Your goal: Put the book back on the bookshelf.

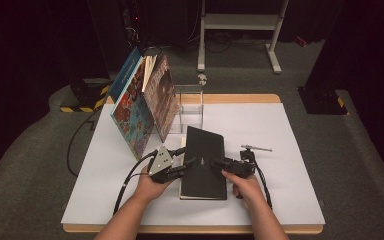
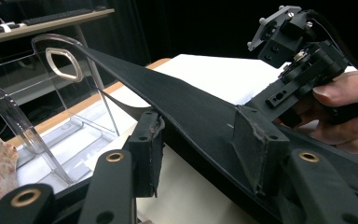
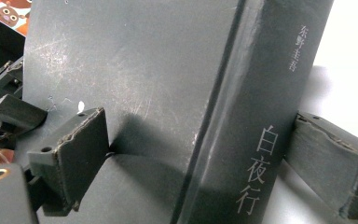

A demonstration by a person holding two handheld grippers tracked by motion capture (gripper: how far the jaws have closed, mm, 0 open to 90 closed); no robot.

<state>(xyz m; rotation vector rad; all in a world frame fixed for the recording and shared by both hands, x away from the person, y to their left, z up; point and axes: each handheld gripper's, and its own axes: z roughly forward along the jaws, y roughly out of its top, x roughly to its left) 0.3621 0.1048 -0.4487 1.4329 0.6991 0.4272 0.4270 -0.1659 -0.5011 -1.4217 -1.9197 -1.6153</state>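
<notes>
Nearest, a person's left hand [image 1: 147, 187] and right hand [image 1: 245, 186] come in over the near edge of the white table [image 1: 280, 200], each holding a gripper against the black book [image 1: 205, 162] lying just ahead of them near the table's middle. The left gripper [image 1: 187, 162] has its jaws spread around the book's left edge, one pad [image 2: 254, 149] resting on the cover and the other below the lifted cover, while the right gripper [image 1: 217, 162] straddles the spine with jaws apart, so neither visibly clamps it. Farther back stand a clear acrylic book stand [image 1: 190, 107] and, to its left, two colourful picture books [image 1: 145, 102] leaning together.
</notes>
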